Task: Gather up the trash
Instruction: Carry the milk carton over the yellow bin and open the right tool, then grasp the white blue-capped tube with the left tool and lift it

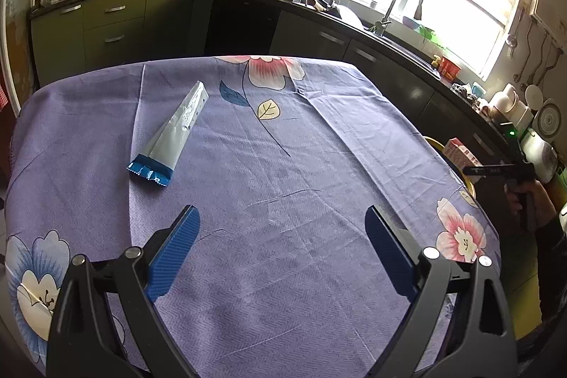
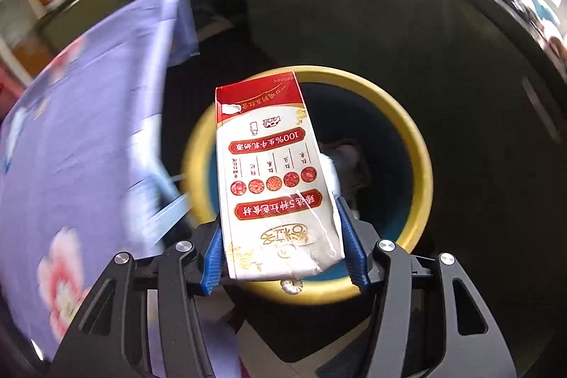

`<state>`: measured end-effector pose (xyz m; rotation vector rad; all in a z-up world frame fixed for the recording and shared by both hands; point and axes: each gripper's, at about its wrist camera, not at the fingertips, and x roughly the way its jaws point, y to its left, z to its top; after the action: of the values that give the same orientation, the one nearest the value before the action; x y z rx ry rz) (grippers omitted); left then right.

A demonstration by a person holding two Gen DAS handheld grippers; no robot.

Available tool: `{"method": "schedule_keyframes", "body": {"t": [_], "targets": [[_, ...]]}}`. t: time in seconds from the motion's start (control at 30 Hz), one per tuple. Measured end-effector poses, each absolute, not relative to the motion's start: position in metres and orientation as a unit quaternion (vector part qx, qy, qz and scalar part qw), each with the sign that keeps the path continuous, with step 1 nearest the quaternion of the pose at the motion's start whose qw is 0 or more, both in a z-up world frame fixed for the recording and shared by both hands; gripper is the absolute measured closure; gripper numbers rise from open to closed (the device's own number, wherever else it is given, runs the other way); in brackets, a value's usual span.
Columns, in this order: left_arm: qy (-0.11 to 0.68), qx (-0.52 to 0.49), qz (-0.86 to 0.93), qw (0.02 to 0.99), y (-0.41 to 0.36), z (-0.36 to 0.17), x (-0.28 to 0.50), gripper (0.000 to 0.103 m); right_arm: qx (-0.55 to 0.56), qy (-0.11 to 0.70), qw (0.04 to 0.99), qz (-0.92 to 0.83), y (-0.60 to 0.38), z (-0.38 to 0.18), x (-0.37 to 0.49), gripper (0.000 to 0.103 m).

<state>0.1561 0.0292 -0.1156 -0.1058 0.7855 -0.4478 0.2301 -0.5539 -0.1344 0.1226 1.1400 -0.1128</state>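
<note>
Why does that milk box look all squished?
The milk carton pinched in the right gripper is dented and creased near its lower end, and hangs over the yellow-rimmed bin. On the table, the blue-and-white wrapper lies flattened and empty.

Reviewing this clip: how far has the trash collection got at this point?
Done: some crumpled trash already lies inside the yellow-rimmed round bin. In hand: the right tongs grip a red-and-white milk carton above the bin's opening, not yet dropped. Left: a white-and-blue foil wrapper lies on the purple floral tablecloth; the left tongs are open and empty.
</note>
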Motion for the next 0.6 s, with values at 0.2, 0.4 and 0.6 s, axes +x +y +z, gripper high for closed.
{"method": "schedule_keyframes", "body": {"t": [0.2, 0.4, 0.6], "targets": [[0.388, -0.044, -0.212, 0.896, 0.026, -0.120, 0.158, 0.012, 0.058, 0.491, 0.862, -0.116, -0.558, -0.122, 0.224, 0.025], [0.396, -0.028, -0.214, 0.893, 0.020, -0.124, 0.159, 0.012, 0.040, 0.450, 0.889, -0.072, -0.503, -0.095, 0.188, 0.025], [0.417, -0.015, -0.197, 0.887, 0.018, -0.126, 0.170, 0.012, 0.046, 0.449, 0.892, 0.001, -0.458, -0.098, 0.162, 0.025]]}}
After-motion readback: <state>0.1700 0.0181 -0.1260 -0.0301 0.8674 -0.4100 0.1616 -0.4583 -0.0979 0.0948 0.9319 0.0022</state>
